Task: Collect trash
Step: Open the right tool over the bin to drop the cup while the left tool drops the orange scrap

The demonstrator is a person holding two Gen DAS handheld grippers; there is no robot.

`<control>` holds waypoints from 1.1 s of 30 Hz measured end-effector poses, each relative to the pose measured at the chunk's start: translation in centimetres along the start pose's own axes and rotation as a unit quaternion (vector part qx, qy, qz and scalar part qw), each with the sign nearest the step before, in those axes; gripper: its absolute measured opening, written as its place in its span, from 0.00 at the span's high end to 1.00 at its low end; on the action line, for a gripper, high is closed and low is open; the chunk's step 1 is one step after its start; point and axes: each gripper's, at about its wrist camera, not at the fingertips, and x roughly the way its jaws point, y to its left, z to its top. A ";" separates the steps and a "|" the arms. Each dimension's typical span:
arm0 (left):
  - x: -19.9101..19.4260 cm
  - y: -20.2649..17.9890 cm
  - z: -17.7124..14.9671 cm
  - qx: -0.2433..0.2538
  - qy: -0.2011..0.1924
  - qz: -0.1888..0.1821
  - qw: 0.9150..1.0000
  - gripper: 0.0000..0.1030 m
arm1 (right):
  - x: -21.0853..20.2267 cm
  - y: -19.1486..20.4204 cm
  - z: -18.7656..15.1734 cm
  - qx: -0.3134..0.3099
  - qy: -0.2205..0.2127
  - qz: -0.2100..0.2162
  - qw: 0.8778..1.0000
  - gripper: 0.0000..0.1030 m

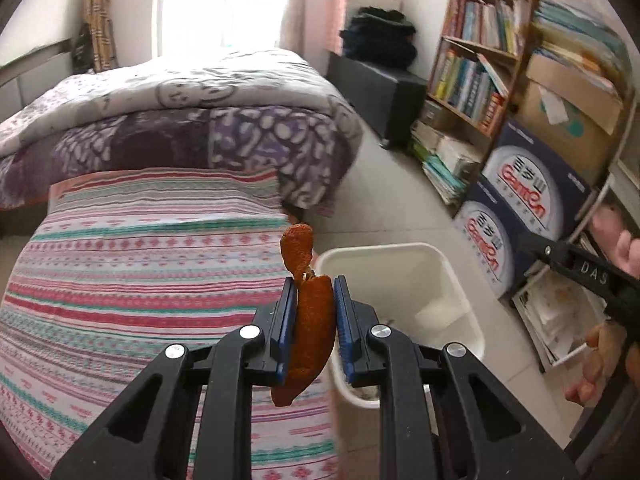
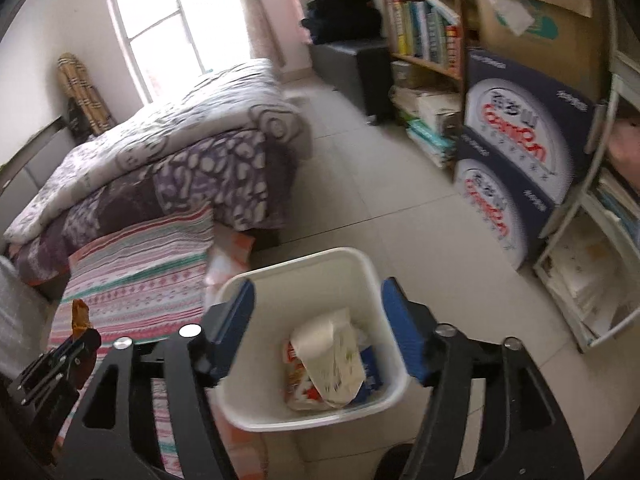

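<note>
Left gripper (image 1: 314,312) is pinching the curled orange peel (image 1: 310,320) upright, with the white plastic bin (image 1: 460,280) sitting just right; right gripper (image 2: 318,334) is hanging spread and empty over it.

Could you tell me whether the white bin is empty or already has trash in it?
Not empty. The right wrist view shows the bin holding a crumpled paper bag and colourful wrappers at its bottom.
</note>
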 end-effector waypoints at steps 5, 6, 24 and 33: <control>2.2 -3.2 -0.3 0.027 0.019 -0.013 0.999 0.81 | -0.5 -3.1 0.4 0.019 -0.011 -0.039 0.999 0.24; 2.6 -3.8 -0.4 0.031 0.024 -0.018 0.999 0.81 | -0.7 -3.7 0.5 0.023 -0.016 -0.049 0.998 0.24; 2.6 -6.0 -0.4 0.036 0.014 -0.019 0.999 0.25 | -5.0 -3.3 0.7 0.045 -0.117 -0.101 0.987 0.07; -8.3 1.1 -1.6 -0.009 -0.143 0.157 0.977 0.06 | -9.3 4.6 -2.9 -0.011 -0.162 -0.071 0.984 0.07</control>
